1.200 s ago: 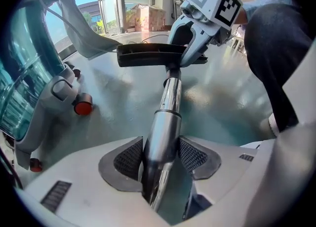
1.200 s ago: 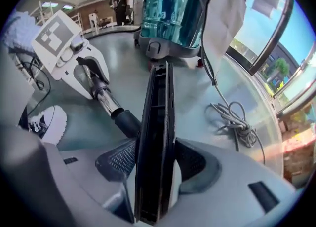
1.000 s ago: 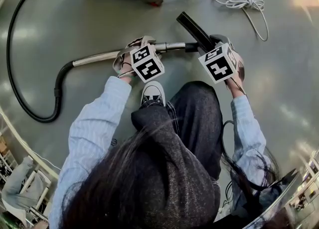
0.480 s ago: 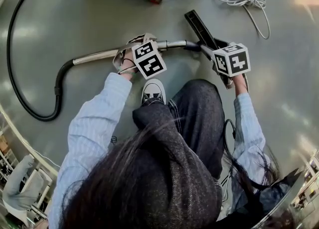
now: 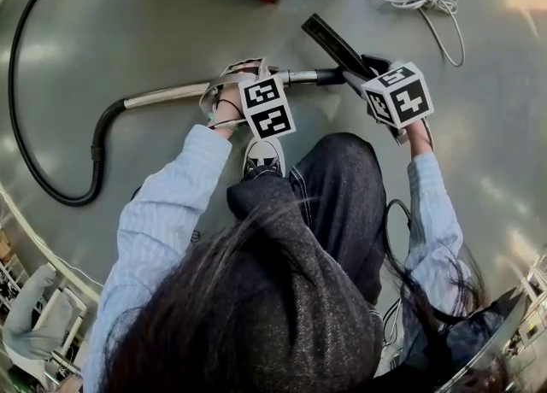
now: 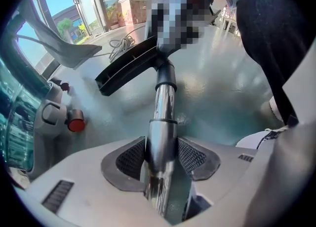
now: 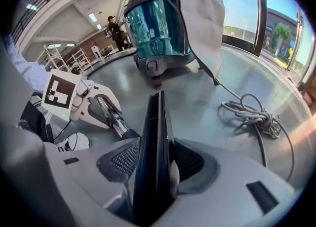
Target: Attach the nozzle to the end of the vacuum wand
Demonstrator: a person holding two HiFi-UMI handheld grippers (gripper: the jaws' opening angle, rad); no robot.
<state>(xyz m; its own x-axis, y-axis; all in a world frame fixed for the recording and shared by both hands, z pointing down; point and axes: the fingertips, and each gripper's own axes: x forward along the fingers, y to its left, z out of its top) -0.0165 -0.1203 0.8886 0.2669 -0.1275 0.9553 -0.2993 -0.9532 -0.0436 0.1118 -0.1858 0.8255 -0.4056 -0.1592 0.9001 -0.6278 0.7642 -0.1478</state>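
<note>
Head view: the left gripper (image 5: pixel 242 77) is clamped on the chrome wand (image 5: pixel 167 94) near its free end. Just past that end, the right gripper (image 5: pixel 366 71) has the black nozzle (image 5: pixel 329 37) between its closing jaws.

Left gripper view: the jaws sit tight on the wand, and the nozzle meets the wand's tip.

Right gripper view: the nozzle stands edge-on between the jaws.

I'd hold the wand steady and push the nozzle straight along it until it seats.
</note>
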